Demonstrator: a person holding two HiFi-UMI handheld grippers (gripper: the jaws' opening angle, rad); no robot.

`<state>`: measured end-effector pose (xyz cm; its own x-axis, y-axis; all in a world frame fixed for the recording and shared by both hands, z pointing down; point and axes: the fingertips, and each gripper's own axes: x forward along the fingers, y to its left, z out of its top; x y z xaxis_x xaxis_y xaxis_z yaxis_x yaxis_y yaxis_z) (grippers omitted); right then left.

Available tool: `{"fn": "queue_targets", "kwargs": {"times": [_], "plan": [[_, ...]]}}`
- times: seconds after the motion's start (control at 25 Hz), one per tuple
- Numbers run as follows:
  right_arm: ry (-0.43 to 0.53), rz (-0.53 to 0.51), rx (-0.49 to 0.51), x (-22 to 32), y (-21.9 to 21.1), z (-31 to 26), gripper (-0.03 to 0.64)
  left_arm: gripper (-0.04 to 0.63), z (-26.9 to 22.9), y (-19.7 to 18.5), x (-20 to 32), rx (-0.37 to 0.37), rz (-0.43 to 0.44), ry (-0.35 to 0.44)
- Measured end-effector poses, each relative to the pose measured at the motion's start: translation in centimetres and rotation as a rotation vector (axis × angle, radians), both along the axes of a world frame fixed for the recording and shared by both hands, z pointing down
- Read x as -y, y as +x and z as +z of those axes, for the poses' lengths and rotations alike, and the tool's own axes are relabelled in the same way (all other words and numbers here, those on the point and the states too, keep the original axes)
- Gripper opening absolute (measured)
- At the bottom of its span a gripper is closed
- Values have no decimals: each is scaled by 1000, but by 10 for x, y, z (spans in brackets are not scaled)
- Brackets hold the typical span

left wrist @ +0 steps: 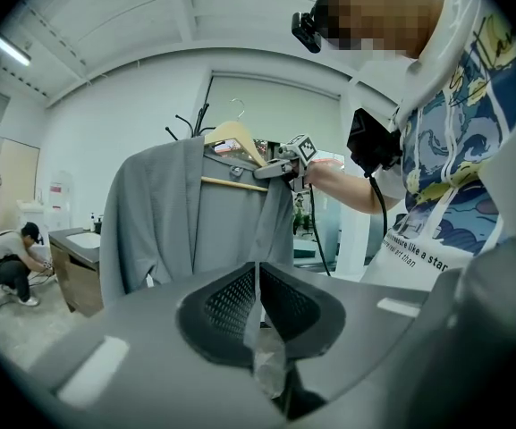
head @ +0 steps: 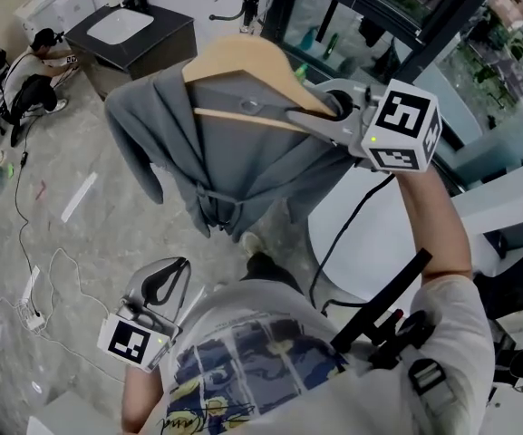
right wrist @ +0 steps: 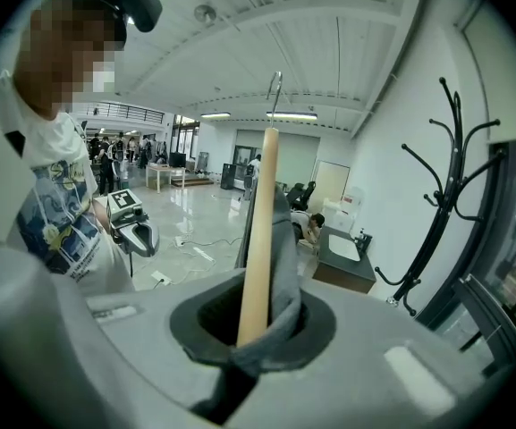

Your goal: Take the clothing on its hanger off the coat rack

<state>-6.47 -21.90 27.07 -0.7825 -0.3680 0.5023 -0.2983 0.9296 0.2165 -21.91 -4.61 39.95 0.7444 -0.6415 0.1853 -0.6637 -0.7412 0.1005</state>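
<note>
Step in hand: judged as the carry-away. The hanger (head: 243, 62) with the grey garment (head: 234, 166) is off the coat rack (right wrist: 441, 204) and hangs in the air in front of the person.
Task's thing, place: in the right gripper view the coat rack stands well apart, off to the right by the wall, with none of its hooks touching the hanger. The garment drapes over both shoulders of the hanger, and its hem hangs free above the floor.
Right gripper (head: 320, 116): jaws pressed together on one end of the wooden hanger. Its own view shows a fold of grey cloth pinched in beside the wood, and the hanger stands up out of the jaws.
Left gripper (head: 166, 284): held low near the person's waist. The pads are pressed together with nothing between them, and it touches neither hanger nor garment.
Done so far: the lift-off itself looks complete.
Next move calls for: judged, a level carry clear of the rack's hooks, with the grip firm enough that the hanger does not swing or slip on the pinched cloth.
Risk: the hanger is held by one end only, so the garment's weight could tip it, and the loose sleeve could slide off.
</note>
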Motion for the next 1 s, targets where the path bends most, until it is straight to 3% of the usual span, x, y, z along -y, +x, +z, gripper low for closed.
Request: {"fn": "queue_targets", "kwargs": {"times": [0.4,0.8,1.0], "plan": [[13,-43,2,-58,-12,7,8,21,4,-2,-13,0,7,-10],[-3,-49,-15,-109,3,41,8,21,16,15,-36,13,22,2],[-22,-57,-30,-112,2,42,8,20,9,19,-29,11,32,-7]]}}
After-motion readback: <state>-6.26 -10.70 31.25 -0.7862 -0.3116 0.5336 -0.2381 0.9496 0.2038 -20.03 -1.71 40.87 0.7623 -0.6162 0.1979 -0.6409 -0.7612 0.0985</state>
